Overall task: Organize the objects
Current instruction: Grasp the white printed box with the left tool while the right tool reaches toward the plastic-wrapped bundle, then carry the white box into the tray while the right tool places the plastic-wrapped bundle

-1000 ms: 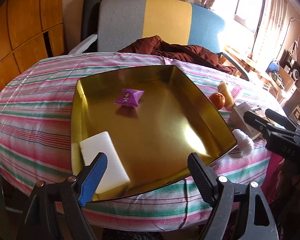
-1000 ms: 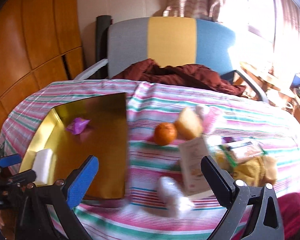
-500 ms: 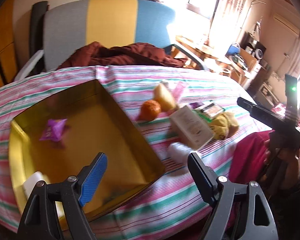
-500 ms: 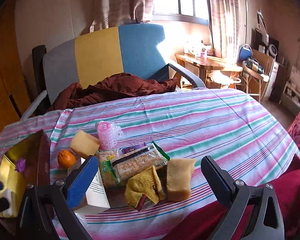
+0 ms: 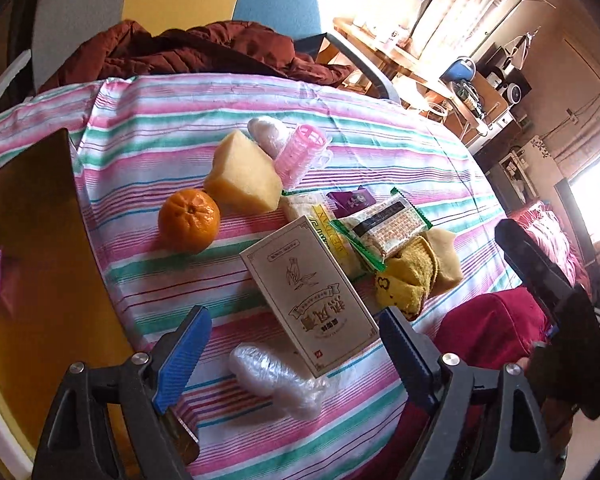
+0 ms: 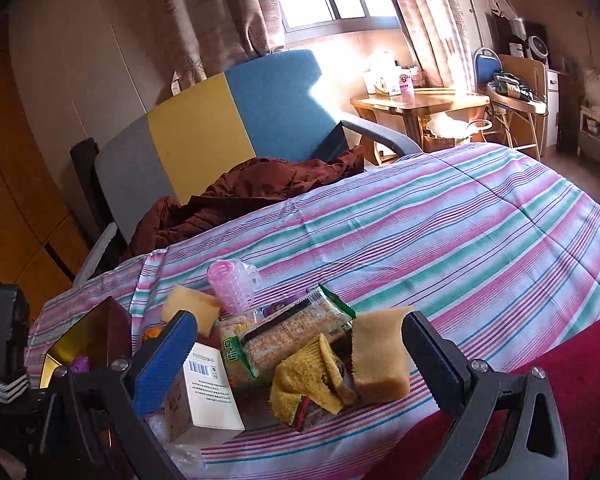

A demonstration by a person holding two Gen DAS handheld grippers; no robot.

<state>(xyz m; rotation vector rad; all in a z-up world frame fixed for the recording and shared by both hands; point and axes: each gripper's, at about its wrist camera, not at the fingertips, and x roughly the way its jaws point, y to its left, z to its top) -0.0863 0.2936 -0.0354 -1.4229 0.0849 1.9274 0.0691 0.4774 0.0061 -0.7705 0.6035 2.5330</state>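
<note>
Both the left gripper and right gripper were held spread, empty, above the box.

Low, near — both facing table

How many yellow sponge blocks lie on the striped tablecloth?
2: one yellow sponge block beside the orange mandarin; one tan-yellow sponge block beside the yellow cloth. Others may be hidden.

Left gripper hangs near, jaws spread wide, gripping nothing. Right gripper likewise gapes empty, at the right.
</note>
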